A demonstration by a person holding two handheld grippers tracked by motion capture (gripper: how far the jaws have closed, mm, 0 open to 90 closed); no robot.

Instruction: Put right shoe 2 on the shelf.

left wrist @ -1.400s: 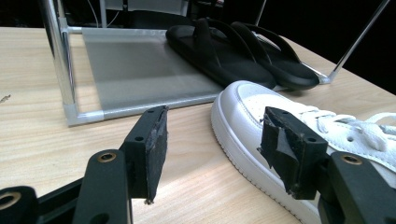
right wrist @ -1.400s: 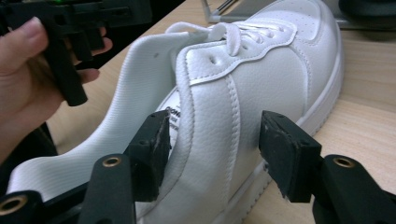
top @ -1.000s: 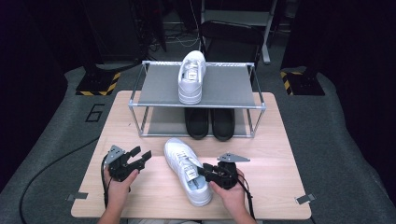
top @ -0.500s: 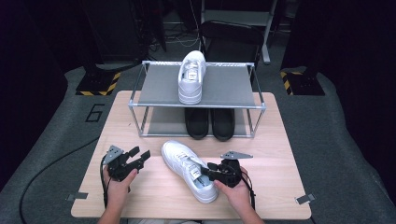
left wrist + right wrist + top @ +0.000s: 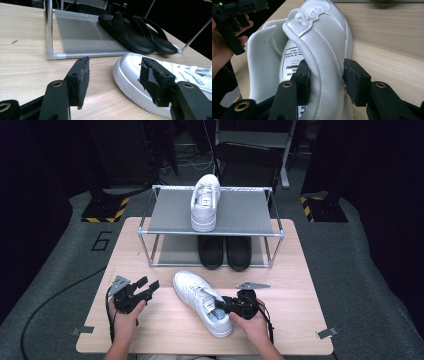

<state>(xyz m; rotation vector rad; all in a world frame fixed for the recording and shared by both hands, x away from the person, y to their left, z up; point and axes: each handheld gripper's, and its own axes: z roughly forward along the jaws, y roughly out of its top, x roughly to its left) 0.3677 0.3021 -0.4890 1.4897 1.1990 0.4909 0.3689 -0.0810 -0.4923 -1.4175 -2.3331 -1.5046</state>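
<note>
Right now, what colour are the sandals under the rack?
Black sandals, clearest in the left gripper view.

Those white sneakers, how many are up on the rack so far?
One white sneaker already sits on the rack's top shelf, above the black sandals. In hand: the right claw straddles the collar of the second sneaker on the table, one jaw inside, one outside. The left claw is open beside its toe. Lifting it up remains.
</note>
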